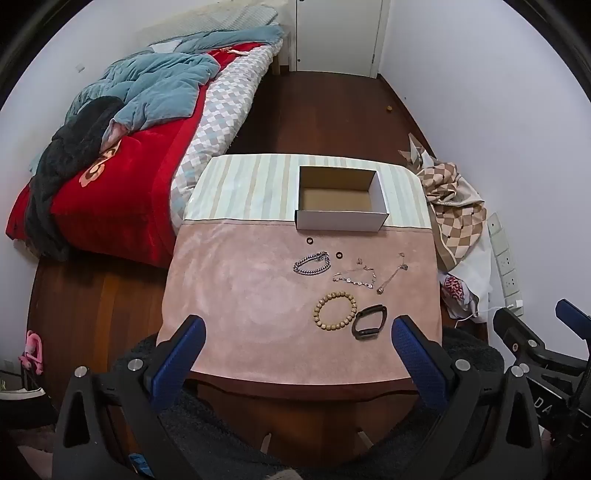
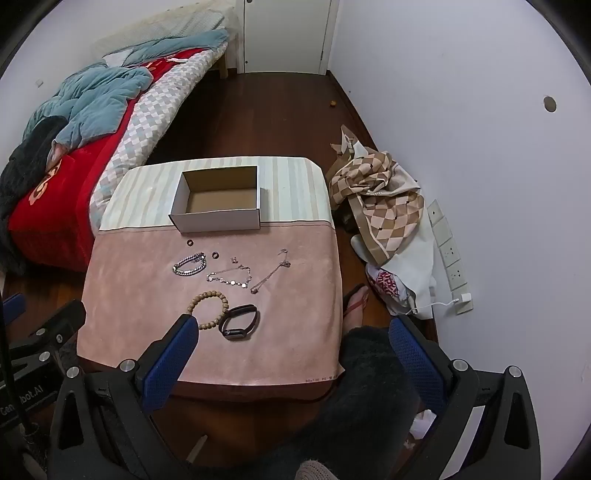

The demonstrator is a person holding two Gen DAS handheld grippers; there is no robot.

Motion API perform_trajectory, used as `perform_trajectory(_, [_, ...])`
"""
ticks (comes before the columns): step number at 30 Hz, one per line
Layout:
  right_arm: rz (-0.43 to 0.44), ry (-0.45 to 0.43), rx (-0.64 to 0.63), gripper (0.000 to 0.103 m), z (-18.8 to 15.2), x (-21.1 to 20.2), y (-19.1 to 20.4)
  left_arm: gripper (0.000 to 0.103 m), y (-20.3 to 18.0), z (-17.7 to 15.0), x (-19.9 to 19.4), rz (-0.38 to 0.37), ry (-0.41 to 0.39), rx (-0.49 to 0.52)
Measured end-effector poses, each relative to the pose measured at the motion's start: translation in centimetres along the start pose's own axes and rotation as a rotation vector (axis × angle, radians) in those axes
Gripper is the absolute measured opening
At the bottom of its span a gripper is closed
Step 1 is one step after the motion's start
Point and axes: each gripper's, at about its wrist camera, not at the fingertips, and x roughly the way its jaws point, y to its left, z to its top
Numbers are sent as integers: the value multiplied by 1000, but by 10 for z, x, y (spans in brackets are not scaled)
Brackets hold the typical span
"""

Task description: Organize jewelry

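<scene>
An open empty white cardboard box (image 1: 341, 218) (image 2: 218, 219) stands at the back of a small table. In front of it on the pink cloth (image 1: 236, 288) (image 2: 295, 325) lie two small dark rings (image 1: 309, 240) (image 1: 339, 255), a silver chain bracelet (image 1: 312, 263) (image 2: 189, 265), two thin chains (image 1: 354, 278) (image 1: 391, 275), a wooden bead bracelet (image 1: 335, 308) (image 2: 208, 304) and a black band (image 1: 369, 320) (image 2: 239, 322). My left gripper (image 1: 299, 332) is open and empty above the table's near edge. My right gripper (image 2: 291, 336) is open and empty, near the band.
A bed (image 1: 122, 147) with red and blue covers lies to the left. A pile of checked cloth and bags (image 2: 384, 206) lies on the floor to the right by the wall. A sandalled foot (image 2: 356, 299) shows beside the table. A white door (image 1: 340, 33) is at the back.
</scene>
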Motion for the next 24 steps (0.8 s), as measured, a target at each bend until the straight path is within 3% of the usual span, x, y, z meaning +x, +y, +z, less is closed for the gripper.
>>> perform_trajectory(24, [-2,-7,-2,103,5,-12,3,103,2,0,-10,3,-30,-2])
